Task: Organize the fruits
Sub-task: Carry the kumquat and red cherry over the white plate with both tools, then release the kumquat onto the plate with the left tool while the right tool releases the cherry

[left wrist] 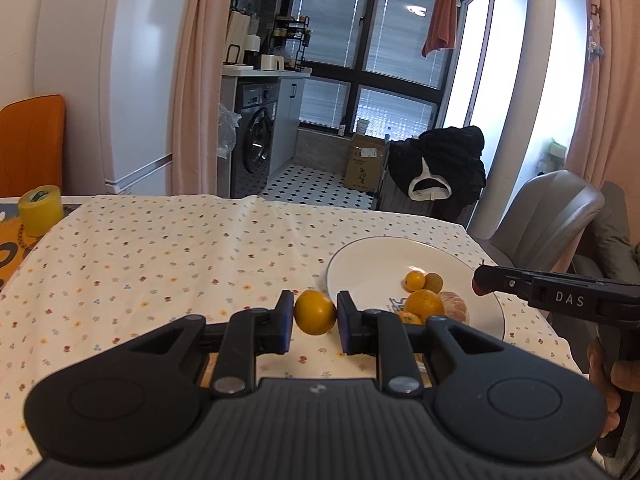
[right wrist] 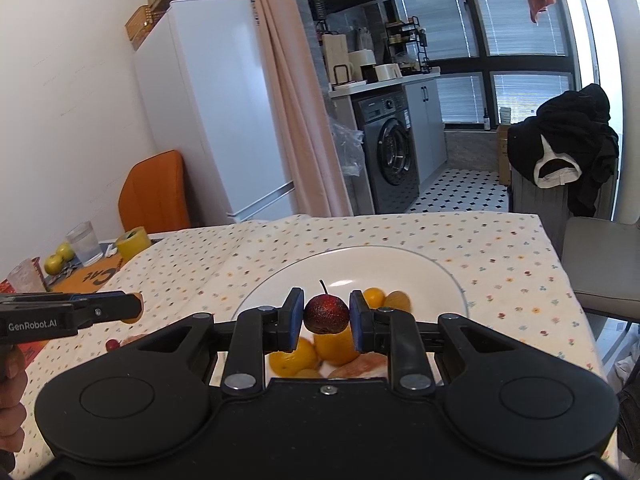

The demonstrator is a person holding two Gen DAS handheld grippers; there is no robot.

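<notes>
My left gripper (left wrist: 314,309) is shut on a yellow-orange citrus (left wrist: 315,313), held just above the flowered tablecloth (left wrist: 160,264), left of the white plate (left wrist: 368,260). The plate holds several fruits: a large orange (left wrist: 425,305), a small orange (left wrist: 414,280), a brownish round fruit (left wrist: 434,282) and a peeled citrus (left wrist: 454,308). My right gripper (right wrist: 326,314) is shut on a dark red fruit with a stem (right wrist: 326,315), over the near part of the plate (right wrist: 420,280) and above the oranges (right wrist: 338,346). In the left wrist view the right gripper (left wrist: 480,283) hovers over the plate's right rim.
A yellow tape roll (right wrist: 134,243), a glass (right wrist: 84,242) and green apples (right wrist: 58,260) stand at the far left of the table. A small red fruit (right wrist: 112,345) lies on the cloth. A grey chair (left wrist: 548,216) stands at the right edge and an orange chair (right wrist: 154,192) behind.
</notes>
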